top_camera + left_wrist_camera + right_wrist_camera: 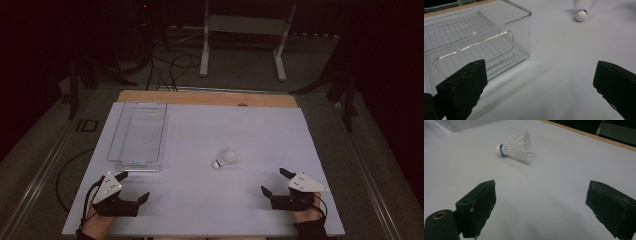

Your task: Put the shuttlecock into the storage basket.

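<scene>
A white shuttlecock [225,158] with a blue band lies on its side in the middle of the white table top; it is also in the left gripper view [583,8] and the right gripper view [516,147]. A clear plastic bin [138,135] stands empty at the left. My left gripper [134,186] rests near the front left, just in front of the bin [474,42], open with nothing between its jaws. My right gripper [276,181] sits at the front right, open and empty, with the shuttlecock ahead of it.
The white sheet [210,200] covers a wooden table whose bare edge [200,97] shows at the back. Behind it, on the dark floor, stand a white frame [245,30] and loose cables [170,65].
</scene>
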Demonstrator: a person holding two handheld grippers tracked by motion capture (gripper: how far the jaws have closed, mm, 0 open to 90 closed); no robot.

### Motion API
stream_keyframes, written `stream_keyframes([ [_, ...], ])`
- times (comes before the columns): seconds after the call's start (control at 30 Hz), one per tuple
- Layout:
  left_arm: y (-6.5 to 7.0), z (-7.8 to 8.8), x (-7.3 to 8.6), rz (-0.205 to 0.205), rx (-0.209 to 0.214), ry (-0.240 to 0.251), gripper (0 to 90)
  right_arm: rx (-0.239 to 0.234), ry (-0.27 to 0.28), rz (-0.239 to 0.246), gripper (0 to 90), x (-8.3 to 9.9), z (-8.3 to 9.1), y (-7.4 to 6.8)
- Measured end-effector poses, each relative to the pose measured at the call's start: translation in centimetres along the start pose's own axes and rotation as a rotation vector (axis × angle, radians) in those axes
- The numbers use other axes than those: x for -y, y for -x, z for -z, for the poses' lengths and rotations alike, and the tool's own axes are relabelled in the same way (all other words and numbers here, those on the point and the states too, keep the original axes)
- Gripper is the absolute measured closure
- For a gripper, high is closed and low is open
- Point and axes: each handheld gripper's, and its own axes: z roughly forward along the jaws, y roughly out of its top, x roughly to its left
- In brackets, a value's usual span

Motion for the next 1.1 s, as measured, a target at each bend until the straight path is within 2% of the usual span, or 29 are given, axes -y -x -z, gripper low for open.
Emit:
stream_keyframes([
  [0.33, 0.1, 0.0, -0.2, -0.001, 0.023, -0.018, 0.1, 0.009, 0.012, -0.013, 9.1, 0.0, 0.1, 0.2],
  [0.4, 0.1, -0.1, -0.4, -0.004, 0.030, -0.032, 0.1, 0.012, 0.013, -0.009, 9.1, -0.1, 0.2, 0.1],
  [0.43, 0.2, -0.1, -0.6, -0.010, 0.042, -0.064, 0.1, 0.014, 0.016, -0.002, 9.1, -0.1, 0.2, 0.1],
  [0.47, 0.2, -0.1, -0.6, -0.010, 0.042, -0.064, 0.1, 0.014, 0.016, -0.002, 9.1, -0.1, 0.2, 0.1],
  [0.57, 0.4, -0.3, -0.9, -0.027, 0.051, -0.109, 0.1, 0.012, 0.014, -0.001, 9.1, -0.1, 0.2, 0.1],
  [0.73, 0.4, -0.5, -1.5, -0.036, 0.089, -0.171, 0.1, 0.008, 0.008, -0.010, 9.1, -0.1, 0.1, 0.1],
  [0.83, 0.5, -0.4, -2.1, -0.065, 0.078, -0.185, 0.1, 0.004, 0.007, -0.011, 9.0, -0.1, 0.0, 0.0],
  [0.97, 0.2, -0.2, -2.6, -0.054, 0.100, -0.180, 0.1, -0.002, 0.005, -0.012, 9.0, -0.1, 0.0, 0.0],
  [1.03, 0.0, -0.3, -3.0, -0.058, 0.138, -0.206, 0.1, -0.004, 0.005, -0.012, 9.1, -0.1, 0.0, -0.1],
  [1.07, 0.0, -0.3, -3.0, -0.058, 0.138, -0.206, 0.1, -0.004, 0.005, -0.012, 9.1, -0.1, 0.0, -0.1],
  [1.1, 0.0, -0.4, -3.1, -0.075, 0.148, -0.231, 0.1, -0.009, 0.004, -0.015, 9.1, -0.1, 0.0, -0.1],
])
